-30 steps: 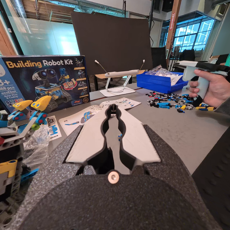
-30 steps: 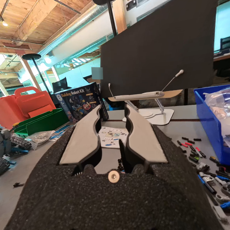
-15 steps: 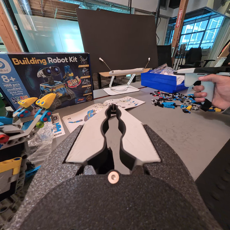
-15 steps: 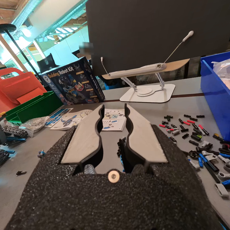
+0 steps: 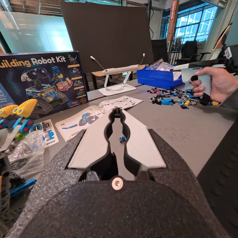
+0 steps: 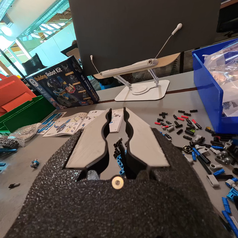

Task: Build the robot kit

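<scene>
Left gripper (image 5: 117,111): tips pinching a small black piece (image 5: 117,111), held above the grey table (image 5: 180,128), just short of the open instruction booklet (image 5: 97,113). Small blue-grey part (image 5: 122,138) lies on the table below its fingers. Kit box (image 5: 42,82) ahead-left, half-built toy robot (image 5: 16,115) at far left. Right gripper (image 6: 117,109): fingers spread, holding nothing, hovering over black and blue beams (image 6: 119,149); loose parts pile (image 6: 200,145) to its right, blue bin (image 6: 207,92) beyond that, white stand (image 6: 141,90) ahead.

Table (image 5: 180,128): grey, under the gripper.
Board (image 5: 106,32): black, upright ahead.
Windows (image 5: 193,28): bright, far right.
Chair (image 5: 190,51): dark, near windows.
Ceiling (image 6: 54,19): wood, ducts.
</scene>
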A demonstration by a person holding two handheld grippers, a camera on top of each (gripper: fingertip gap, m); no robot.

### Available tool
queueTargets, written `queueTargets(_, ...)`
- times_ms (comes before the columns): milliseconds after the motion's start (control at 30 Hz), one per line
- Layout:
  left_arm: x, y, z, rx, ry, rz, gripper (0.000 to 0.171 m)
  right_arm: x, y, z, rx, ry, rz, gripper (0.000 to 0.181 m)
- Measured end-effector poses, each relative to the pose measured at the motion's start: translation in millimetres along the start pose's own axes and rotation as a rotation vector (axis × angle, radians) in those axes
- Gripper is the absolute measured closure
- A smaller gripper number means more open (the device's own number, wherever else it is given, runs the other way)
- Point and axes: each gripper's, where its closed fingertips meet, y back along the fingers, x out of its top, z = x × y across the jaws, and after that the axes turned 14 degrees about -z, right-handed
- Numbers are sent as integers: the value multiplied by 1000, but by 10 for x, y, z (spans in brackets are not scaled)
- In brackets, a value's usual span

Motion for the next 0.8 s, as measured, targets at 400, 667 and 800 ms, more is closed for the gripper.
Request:
queueTargets(400, -11, -20, 72, 2, -53, -10, 165, -33, -33, -38, 13, 5, -12, 163)
queueTargets(667, -13, -17, 123, 0, -86, -10, 165, -2, -10, -8, -5, 5, 8, 163)
queueTargets(800, -16, -24, 134, 1, -95, -13, 165, -21, -24, -21, 6, 1, -2, 163)
